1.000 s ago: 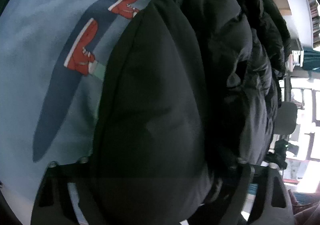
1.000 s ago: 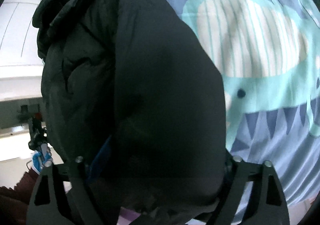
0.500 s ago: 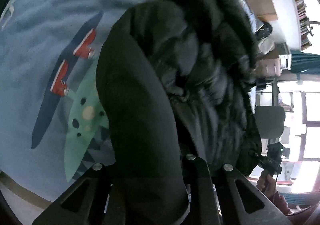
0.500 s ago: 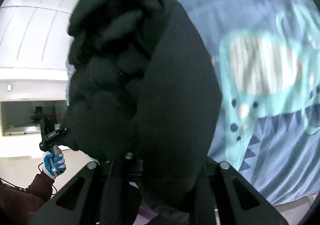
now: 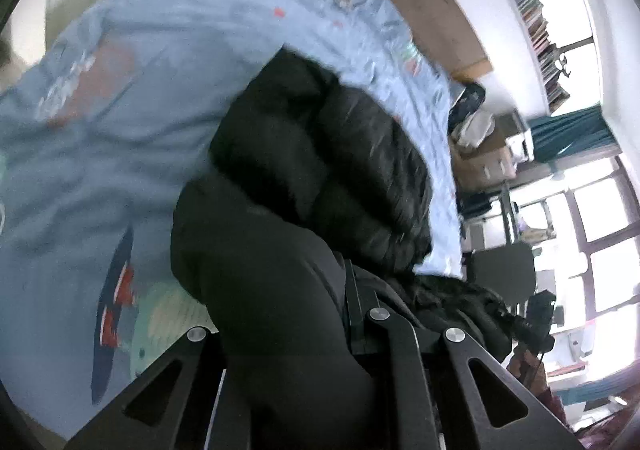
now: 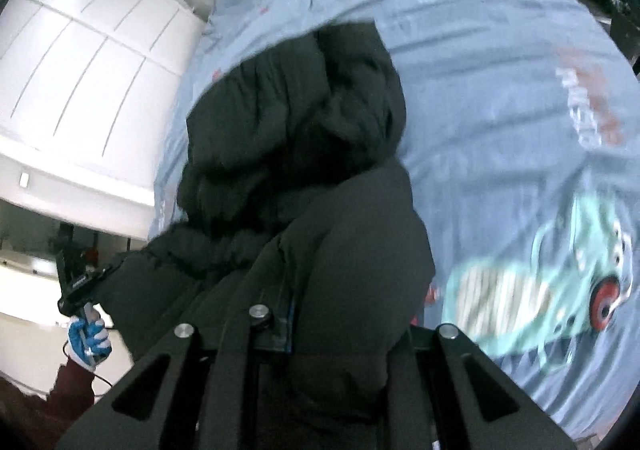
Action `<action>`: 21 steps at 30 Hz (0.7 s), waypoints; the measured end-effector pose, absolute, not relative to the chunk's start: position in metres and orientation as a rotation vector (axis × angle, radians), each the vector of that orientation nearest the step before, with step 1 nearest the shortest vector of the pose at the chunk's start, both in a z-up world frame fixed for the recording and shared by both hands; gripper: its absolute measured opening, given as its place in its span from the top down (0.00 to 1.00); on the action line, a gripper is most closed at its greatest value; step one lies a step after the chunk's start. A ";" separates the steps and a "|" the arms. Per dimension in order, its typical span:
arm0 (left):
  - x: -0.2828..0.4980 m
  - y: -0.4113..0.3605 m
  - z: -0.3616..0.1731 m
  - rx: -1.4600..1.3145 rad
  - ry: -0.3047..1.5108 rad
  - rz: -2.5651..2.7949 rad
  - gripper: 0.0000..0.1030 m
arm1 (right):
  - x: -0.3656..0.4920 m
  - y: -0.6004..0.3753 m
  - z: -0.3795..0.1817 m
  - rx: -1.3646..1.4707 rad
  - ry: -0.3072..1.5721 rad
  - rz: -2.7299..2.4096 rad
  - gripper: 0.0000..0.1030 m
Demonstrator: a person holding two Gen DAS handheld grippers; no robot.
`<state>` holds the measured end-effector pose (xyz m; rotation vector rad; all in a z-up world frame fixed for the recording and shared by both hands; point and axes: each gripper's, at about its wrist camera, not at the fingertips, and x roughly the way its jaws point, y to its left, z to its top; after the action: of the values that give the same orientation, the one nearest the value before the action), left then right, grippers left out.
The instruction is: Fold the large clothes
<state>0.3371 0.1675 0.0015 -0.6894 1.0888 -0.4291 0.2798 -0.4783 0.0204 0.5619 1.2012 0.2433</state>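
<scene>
Both grippers had closed and risen, lifting the jacket (image 5: pixel 320 170) off the bed (image 5: pixel 120 130). Left gripper (image 5: pixel 352 314) and right gripper (image 6: pixel 280 314) each pinched a jacket edge between their fingers, likely to spread it for folding.

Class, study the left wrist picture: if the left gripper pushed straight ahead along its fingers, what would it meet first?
The black puffer jacket that the left gripper is shut on: its bulk fills the line ahead. Beyond it lies the blue printed bedsheet, though depth there is hard to judge.
</scene>
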 end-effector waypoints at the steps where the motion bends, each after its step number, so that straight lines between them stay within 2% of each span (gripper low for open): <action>1: 0.348 0.169 0.007 -0.701 1.073 -0.430 0.89 | 0.288 -0.479 0.025 0.571 1.192 0.232 0.87; 10: 0.445 0.167 0.038 -0.687 0.979 -0.403 0.88 | 0.378 -0.507 0.045 0.723 1.107 0.099 0.87; 21: 0.577 0.140 -0.004 -0.662 1.051 -0.285 0.87 | 0.499 -0.534 -0.003 0.870 1.182 -0.090 0.87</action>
<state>0.5772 0.1401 -0.0038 -0.6620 1.0513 -0.2848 0.4993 -0.5337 -0.0031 0.8705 1.1819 -0.0902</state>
